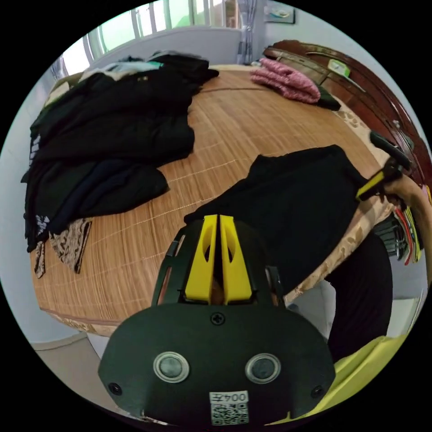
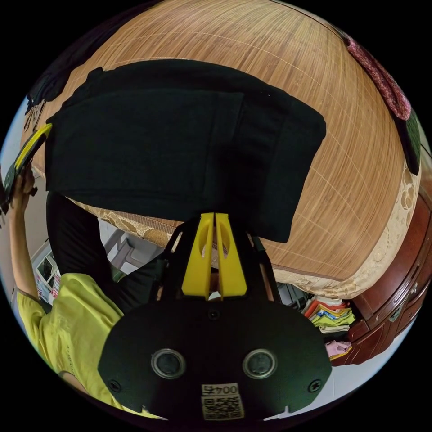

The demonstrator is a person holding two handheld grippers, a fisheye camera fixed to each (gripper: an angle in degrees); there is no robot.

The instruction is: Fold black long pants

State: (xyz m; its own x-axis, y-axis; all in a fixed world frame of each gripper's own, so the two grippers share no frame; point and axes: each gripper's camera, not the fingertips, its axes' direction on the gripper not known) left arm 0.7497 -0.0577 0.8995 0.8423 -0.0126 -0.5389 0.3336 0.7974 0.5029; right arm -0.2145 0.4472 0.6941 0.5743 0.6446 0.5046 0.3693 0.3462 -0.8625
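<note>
bare mat (image 1: 243, 130) lies between the clothes pile (image 1: 112, 130) and pink cloth (image 1: 285, 81).

Black is seen on the pants (image 2: 171, 144) laid on the tan, finely striped bamboo mat (image 2: 342, 180). Yellow jaws are carried by each black gripper (image 1: 218, 220) (image 2: 214, 218). Beyond the pants, a pink speckled cloth (image 1: 285, 81) is shown.

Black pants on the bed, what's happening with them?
A person is folding the black long pants with a yellow-jawed tool in each hand. The pants lie folded on the bamboo mat, hanging slightly past its edge. The left tool and right tool both have jaws closed at the pants' edge; whether they pinch fabric is unclear.
</note>
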